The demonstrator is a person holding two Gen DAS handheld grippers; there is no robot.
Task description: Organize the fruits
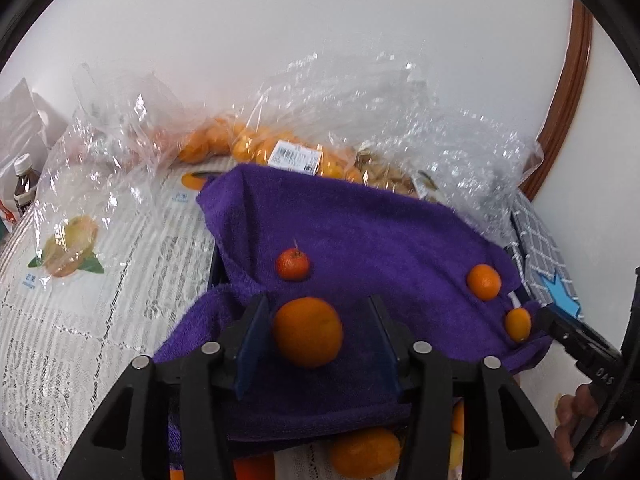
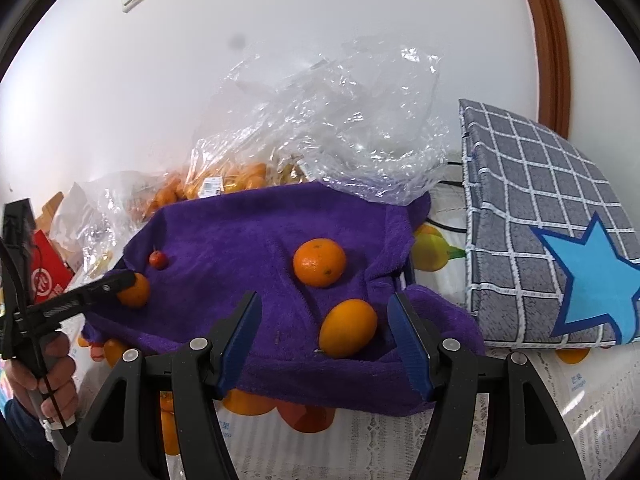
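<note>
A purple towel [image 1: 380, 232] [image 2: 248, 232] carries several fruits. In the left wrist view my left gripper [image 1: 316, 340] is open around a round orange [image 1: 308, 331], its pads apart from it. A small red fruit [image 1: 293, 264] lies just beyond; an orange [image 1: 484, 281] and an oval kumquat [image 1: 517, 324] lie at the right. In the right wrist view my right gripper [image 2: 324, 336] is open, with the oval kumquat [image 2: 348, 328] between its fingers near the right one. The orange [image 2: 319, 262] lies beyond. The left gripper's orange [image 2: 135, 290] and the red fruit [image 2: 158, 259] show at the left.
Clear plastic bags [image 1: 360, 120] [image 2: 340, 120] hold more oranges [image 1: 240, 140] behind the towel. A grey checked box with a blue star [image 2: 560, 240] stands right. A lace tablecloth with fruit prints [image 1: 100, 300] covers the table. A bottle [image 1: 24, 184] stands far left.
</note>
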